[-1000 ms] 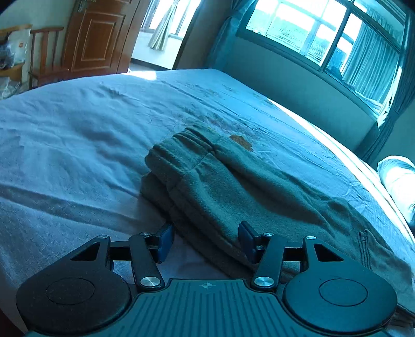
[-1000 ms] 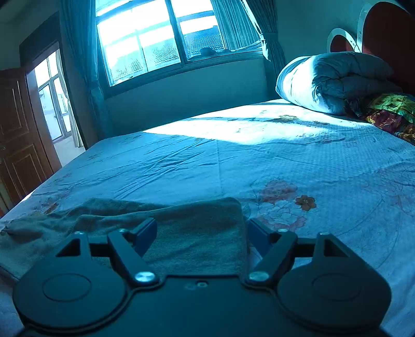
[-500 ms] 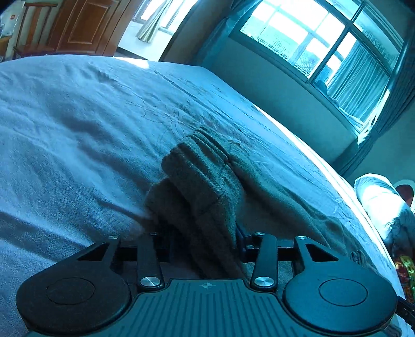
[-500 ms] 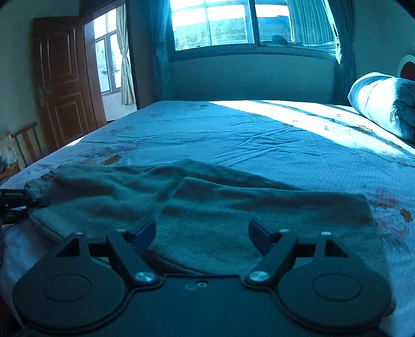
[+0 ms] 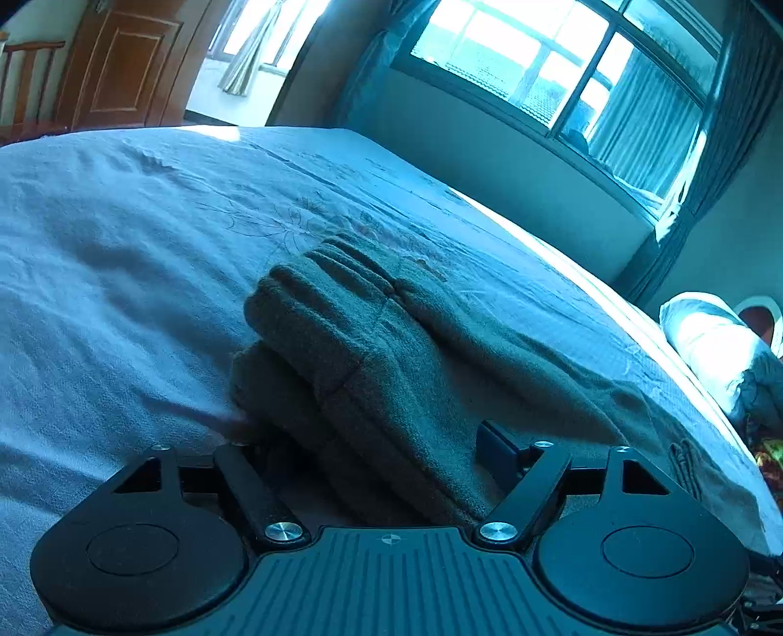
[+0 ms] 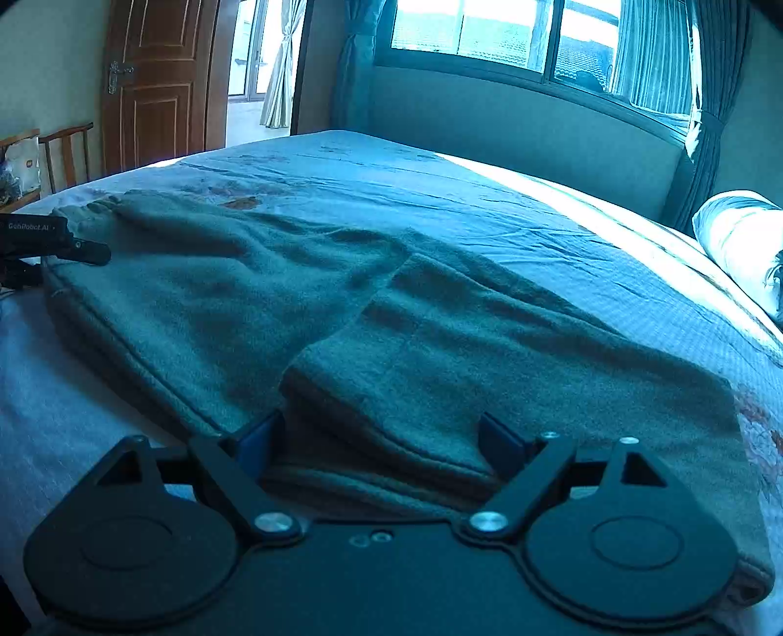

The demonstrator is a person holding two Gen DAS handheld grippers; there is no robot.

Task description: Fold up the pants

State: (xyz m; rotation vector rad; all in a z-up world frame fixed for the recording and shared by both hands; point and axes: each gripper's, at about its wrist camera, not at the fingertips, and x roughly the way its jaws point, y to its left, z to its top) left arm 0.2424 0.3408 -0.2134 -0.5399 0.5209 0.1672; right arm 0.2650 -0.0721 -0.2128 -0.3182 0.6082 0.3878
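where it pinched before, the left claw [image 5: 372, 442] now spreads around the pants [image 5: 342, 352].

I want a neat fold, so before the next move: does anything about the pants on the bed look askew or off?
Slightly. The pants lie on the bed with the leg end folded back at a slant, edges not aligned. By the left tool the waistband is bunched and humped. No damage visible.

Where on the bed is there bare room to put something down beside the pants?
Bare sheet lies left of the waistband, toward the door, and beyond the pants toward the window. The near edge is crowded: both hand-held grippers sit there, and the pillow fills the right end.
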